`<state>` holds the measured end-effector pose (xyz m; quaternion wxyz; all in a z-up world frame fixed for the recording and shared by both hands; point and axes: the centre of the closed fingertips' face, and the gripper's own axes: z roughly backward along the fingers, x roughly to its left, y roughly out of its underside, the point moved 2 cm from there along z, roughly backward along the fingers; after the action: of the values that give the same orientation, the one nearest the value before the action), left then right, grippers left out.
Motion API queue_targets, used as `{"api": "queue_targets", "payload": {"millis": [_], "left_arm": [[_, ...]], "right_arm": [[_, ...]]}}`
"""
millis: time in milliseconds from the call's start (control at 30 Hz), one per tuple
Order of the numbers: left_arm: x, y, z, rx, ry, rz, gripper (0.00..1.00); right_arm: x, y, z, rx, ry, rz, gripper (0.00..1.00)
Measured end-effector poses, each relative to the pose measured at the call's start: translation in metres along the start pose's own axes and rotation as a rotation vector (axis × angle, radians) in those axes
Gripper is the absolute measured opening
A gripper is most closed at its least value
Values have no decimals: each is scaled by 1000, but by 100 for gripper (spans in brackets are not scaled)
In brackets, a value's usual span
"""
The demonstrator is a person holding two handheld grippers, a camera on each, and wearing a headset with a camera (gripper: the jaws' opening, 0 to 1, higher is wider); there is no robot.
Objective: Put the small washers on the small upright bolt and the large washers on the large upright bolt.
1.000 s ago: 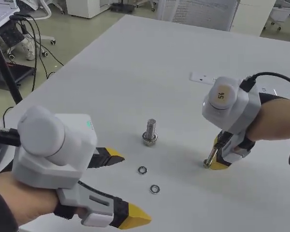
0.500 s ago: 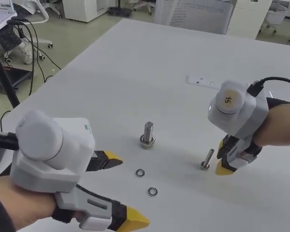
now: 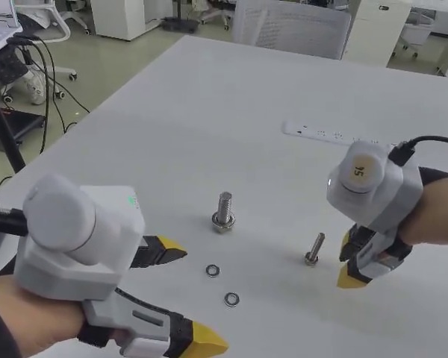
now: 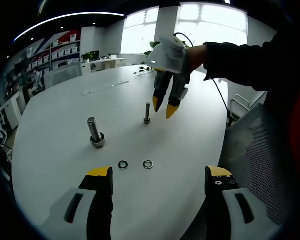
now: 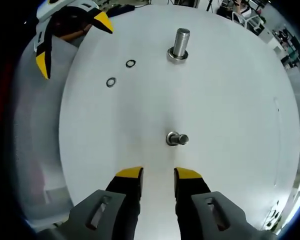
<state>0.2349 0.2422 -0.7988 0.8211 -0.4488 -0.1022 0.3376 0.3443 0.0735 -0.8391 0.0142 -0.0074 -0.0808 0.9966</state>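
Currently, left gripper (image 3: 200, 297): jaws held wide apart, nothing gripped, lower left of head view.
Right gripper (image 3: 346, 262): jaws parted narrowly, nothing gripped, just right of small bolt.
Small bolt (image 3: 314, 249): stood upright on surface (image 3: 209, 112), right of centre.
Large bolt (image 3: 223, 211): stood upright, centre.
Washers (image 3: 213, 270): two laid flat, apart, below large bolt.

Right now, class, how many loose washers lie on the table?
2. One washer lies in front of the large bolt; the other washer just beside it, nearer the person. More may ring that bolt's base: unclear.
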Motion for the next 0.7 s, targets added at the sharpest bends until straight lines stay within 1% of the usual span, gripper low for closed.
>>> {"api": "queue_targets", "payload": {"millis": [267,400,533,700], "left_arm": [[0,0,0,-3,-1,-6,75],[0,-1,0,-6,-3,-8,75],[-1,-1,0,-8,-3,-11,75],[-1,-2,1,-12,-4,-13,75]], "right_arm": [[13,0,0,-7,-9,-2,27],[22,-3,-1,-14,-18,4,27],[35,-12,0,-24,-37,23,26],[46,-23,2,-31,-40,55,26]]}}
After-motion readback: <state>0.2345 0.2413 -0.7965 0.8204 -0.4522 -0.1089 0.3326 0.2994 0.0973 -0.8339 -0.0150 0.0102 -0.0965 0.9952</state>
